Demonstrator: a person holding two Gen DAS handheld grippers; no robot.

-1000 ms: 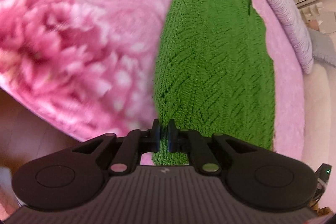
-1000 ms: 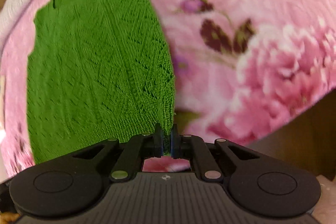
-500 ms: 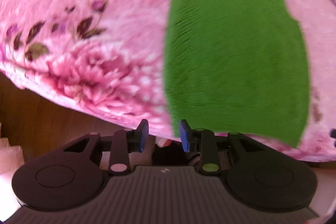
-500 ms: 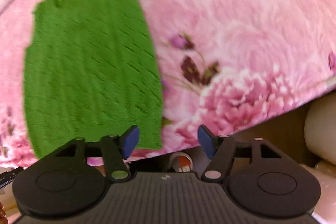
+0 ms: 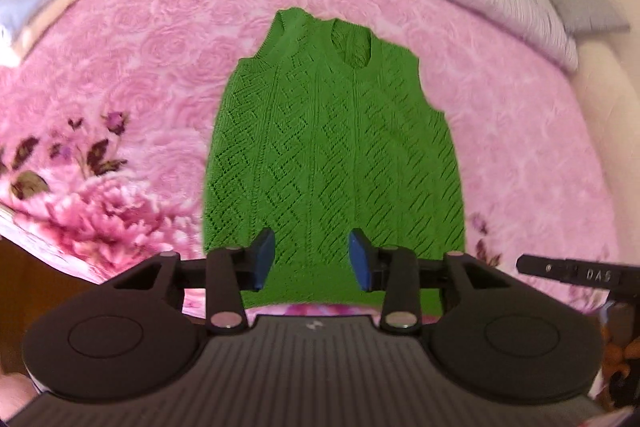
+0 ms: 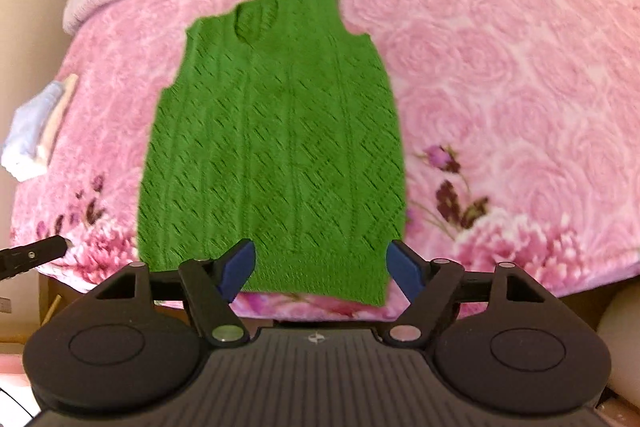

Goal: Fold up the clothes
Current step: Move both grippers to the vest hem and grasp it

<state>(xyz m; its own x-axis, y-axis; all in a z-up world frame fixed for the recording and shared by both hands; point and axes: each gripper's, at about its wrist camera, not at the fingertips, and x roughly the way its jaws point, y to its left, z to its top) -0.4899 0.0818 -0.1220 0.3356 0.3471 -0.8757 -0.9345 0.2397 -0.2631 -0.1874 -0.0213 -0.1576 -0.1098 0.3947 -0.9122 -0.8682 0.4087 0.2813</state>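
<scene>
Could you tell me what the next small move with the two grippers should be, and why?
Probably bring one gripper down to a side edge of the green vest: it lies flat and unfolded on the pink blanket, while the left gripper and right gripper hover above it, jaws opening, nothing between them.

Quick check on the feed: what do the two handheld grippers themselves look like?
Both match: the left gripper and right gripper have matte black bodies with a ribbed top, round discs on either side, black linkage arms with silver pivot pins, and blue pads on the fingers. A small white logo sits mid-body. No cables or sleeves show.
</scene>
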